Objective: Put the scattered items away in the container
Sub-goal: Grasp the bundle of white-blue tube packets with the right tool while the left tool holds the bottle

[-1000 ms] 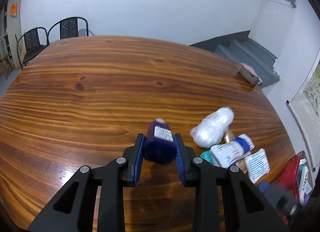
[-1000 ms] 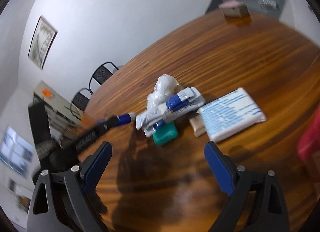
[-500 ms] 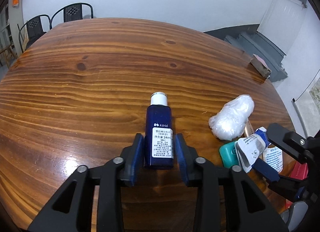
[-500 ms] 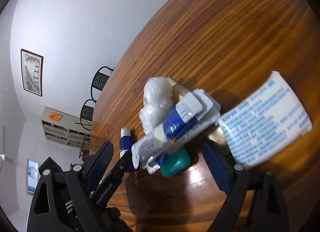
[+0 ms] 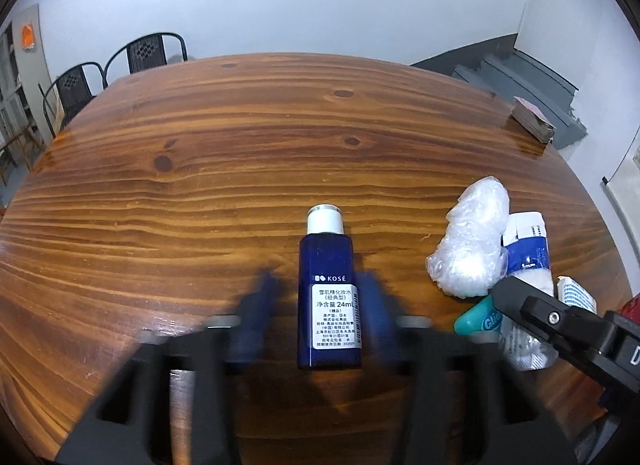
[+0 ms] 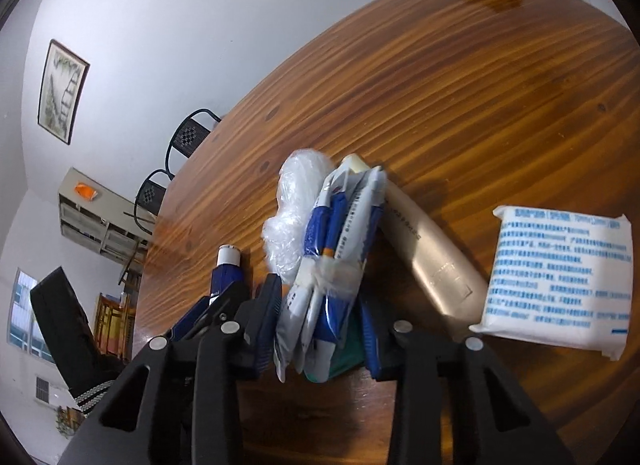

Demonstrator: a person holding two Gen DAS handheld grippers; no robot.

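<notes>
Wooden table (image 5: 200, 169): beside the blue bottle (image 5: 329, 297), bracketed by the closing left gripper (image 5: 320, 305), a taped tube bundle (image 6: 332, 265) is being clamped by the closing right gripper (image 6: 318, 325) for binning.

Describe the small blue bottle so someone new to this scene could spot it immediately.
On the wooden table, left of the pile of wrapped items, the dark blue bottle lies flat with its white cap pointing away. Unlike its neighbours it lies alone, rigid and square-shouldered, with a white printed label.

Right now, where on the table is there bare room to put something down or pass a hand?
Bare wood runs wide left of and beyond the blue bottle, up to the far edge by the chairs. Another open stretch lies between the plastic-wrapped bundle and the small block. The right near side is crowded: pouches, tube, white pack.
</notes>
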